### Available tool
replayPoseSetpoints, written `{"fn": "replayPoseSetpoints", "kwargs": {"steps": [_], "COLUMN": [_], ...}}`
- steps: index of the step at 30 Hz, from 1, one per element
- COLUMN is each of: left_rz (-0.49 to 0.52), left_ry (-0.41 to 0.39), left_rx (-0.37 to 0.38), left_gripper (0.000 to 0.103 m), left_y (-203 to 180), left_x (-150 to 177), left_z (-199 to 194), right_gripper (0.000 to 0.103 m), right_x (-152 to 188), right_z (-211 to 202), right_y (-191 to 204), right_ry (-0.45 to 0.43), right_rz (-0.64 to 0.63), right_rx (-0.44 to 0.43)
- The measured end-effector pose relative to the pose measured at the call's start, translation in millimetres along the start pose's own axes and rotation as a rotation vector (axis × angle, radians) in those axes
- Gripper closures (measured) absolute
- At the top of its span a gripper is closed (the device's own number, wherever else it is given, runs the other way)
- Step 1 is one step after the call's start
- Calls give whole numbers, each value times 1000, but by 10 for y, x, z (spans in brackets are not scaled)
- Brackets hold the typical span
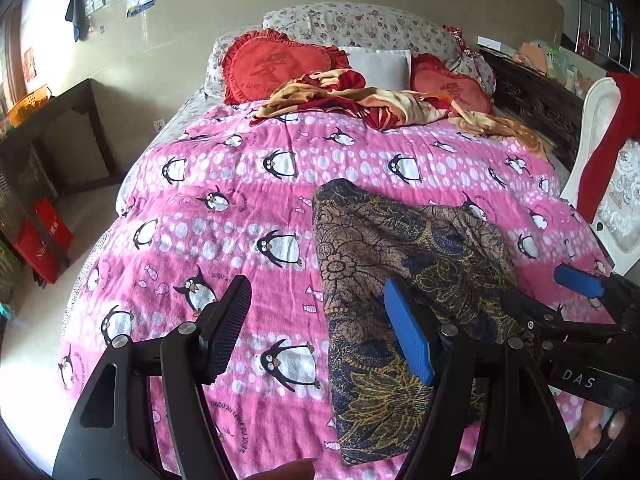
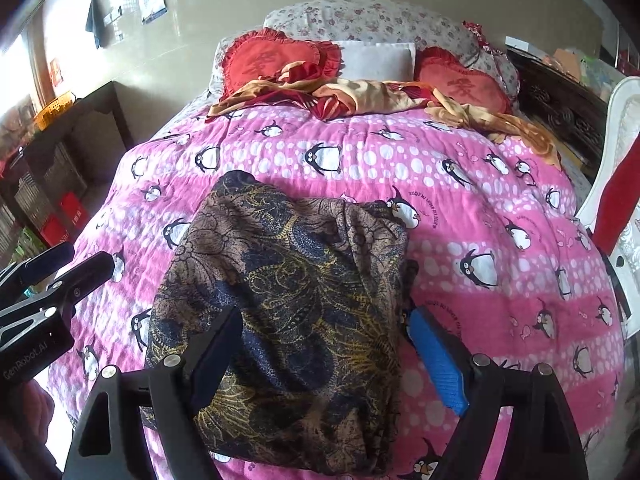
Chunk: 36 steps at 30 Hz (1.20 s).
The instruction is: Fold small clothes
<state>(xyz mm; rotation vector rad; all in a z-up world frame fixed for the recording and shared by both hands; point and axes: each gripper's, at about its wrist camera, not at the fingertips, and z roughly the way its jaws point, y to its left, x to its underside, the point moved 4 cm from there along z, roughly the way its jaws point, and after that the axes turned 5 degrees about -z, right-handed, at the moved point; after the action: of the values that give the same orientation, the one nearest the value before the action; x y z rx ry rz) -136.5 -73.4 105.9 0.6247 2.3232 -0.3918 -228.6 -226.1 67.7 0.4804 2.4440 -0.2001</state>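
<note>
My left gripper [image 1: 316, 328] is right up in the lens, jaws spread with nothing between them, hanging over the pink penguin quilt [image 1: 240, 200] just left of the garment. My right gripper [image 2: 324, 344] is released too: its jaws stand wide either side of the cloth's right half, pads off it.

The thing I'm folding is a dark floral top [image 2: 288, 300] (brown and navy with gold flower print, can't make out sleeves or neckline from here). It lies in a rough folded rectangle on the near half of the quilt, closer to the near edge than to the pillows, right of centre in my left view.

Handling-wise I'd guess it's thin, light and floppy; it drapes and wrinkles, looks a bit bunched at the far right corner [image 2: 384, 216], and it'll sag if I lift it by one point. Probably slidey on that fluffy quilt too. So I'd pinch the two near corners at the hem, one per gripper, taking only a small bite of all layers, and carry them evenly towards the far edge.
</note>
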Motion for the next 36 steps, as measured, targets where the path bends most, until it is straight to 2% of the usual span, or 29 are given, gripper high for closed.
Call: {"fn": "replayPoseSetpoints", "kwargs": {"steps": [36], "left_rz": [-11], "left_ry": [40], "left_rx": [-1], "left_gripper": [34], "left_y": [46], "left_x": [46], "left_z": [190], "right_gripper": [19], "right_x": [-19], "right_z": [194], "right_y": [82], "right_ry": [40], "right_rz": [-38], "right_rx": [4]}}
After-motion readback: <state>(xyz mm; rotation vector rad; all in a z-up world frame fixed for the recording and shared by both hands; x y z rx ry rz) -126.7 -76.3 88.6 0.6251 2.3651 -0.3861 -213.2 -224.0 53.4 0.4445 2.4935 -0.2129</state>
